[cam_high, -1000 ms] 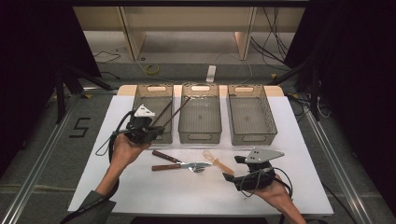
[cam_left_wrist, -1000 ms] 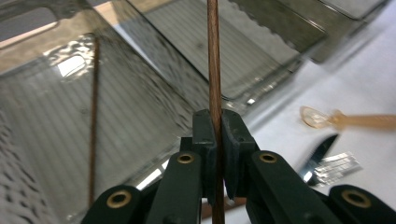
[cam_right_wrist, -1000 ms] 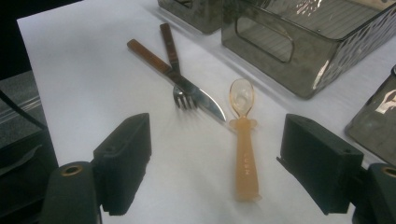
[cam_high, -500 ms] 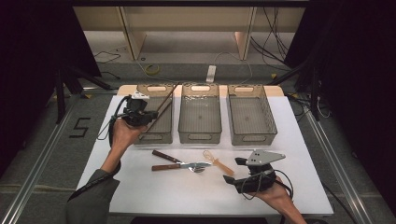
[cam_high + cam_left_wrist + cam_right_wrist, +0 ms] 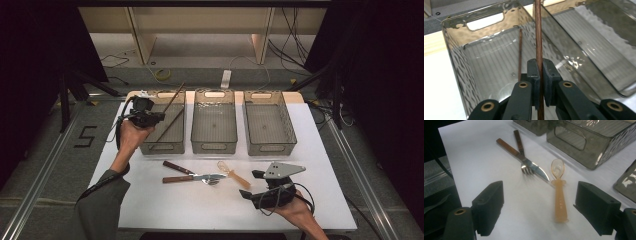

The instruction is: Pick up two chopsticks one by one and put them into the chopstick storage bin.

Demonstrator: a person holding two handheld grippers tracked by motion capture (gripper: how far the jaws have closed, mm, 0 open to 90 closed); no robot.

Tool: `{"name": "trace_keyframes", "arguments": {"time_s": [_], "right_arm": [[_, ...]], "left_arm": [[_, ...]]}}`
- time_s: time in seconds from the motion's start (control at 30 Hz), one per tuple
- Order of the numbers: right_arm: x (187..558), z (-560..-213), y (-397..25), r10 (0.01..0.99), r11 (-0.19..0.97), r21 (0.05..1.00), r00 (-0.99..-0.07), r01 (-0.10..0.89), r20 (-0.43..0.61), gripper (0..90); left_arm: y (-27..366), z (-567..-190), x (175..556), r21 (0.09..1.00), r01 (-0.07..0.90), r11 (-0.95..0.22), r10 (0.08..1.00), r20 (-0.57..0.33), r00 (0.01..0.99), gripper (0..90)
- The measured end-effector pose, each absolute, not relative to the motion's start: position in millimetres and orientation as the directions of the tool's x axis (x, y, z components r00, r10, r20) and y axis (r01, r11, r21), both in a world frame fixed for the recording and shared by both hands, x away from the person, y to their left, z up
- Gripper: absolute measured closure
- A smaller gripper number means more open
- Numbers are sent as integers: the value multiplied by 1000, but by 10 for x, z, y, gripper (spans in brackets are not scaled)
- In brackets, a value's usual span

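— Since a second ago the left gripper (image 5: 159, 118) has gone from the near edge of the left bin (image 5: 161, 148) up over its far half, taking the chopstick (image 5: 538, 30) along.

— Why there?

— Sorting, I'd say. Another chopstick (image 5: 520, 52) already lies in the left bin, so this one looks meant to join it. Its jaws are clamped tight on the chopstick, which slants up and away over the left bin's far end.

— And the arm?

— Stretched forward, the hand (image 5: 131, 136) raised just beside the left bin's left wall, sleeve trailing back toward the table edge.

— The other one?

— The right gripper (image 5: 540, 207) sits low on the table, well in front of the left bin and off to the right, jaws spread wide and holding nothing. It faces the peach spoon (image 5: 558, 192), with the fork (image 5: 520, 151) and knife (image 5: 524, 160) crossed just beyond, probably lined up for that spoon.
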State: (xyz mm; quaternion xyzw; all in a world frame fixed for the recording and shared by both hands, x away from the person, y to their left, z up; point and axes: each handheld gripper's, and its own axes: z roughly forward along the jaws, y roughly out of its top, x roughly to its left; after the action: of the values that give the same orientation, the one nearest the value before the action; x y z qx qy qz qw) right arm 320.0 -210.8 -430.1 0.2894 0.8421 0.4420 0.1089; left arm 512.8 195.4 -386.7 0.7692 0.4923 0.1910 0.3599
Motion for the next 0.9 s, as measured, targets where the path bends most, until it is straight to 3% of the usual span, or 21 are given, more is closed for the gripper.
{"name": "trace_keyframes", "arguments": {"time_s": [0.9], "right_arm": [[3197,-4295,-2087,571,443,808,-817,388,79,238]], "left_arm": [[2063,-4021,5355,715,660,-231,923,-53,381,835]]}}
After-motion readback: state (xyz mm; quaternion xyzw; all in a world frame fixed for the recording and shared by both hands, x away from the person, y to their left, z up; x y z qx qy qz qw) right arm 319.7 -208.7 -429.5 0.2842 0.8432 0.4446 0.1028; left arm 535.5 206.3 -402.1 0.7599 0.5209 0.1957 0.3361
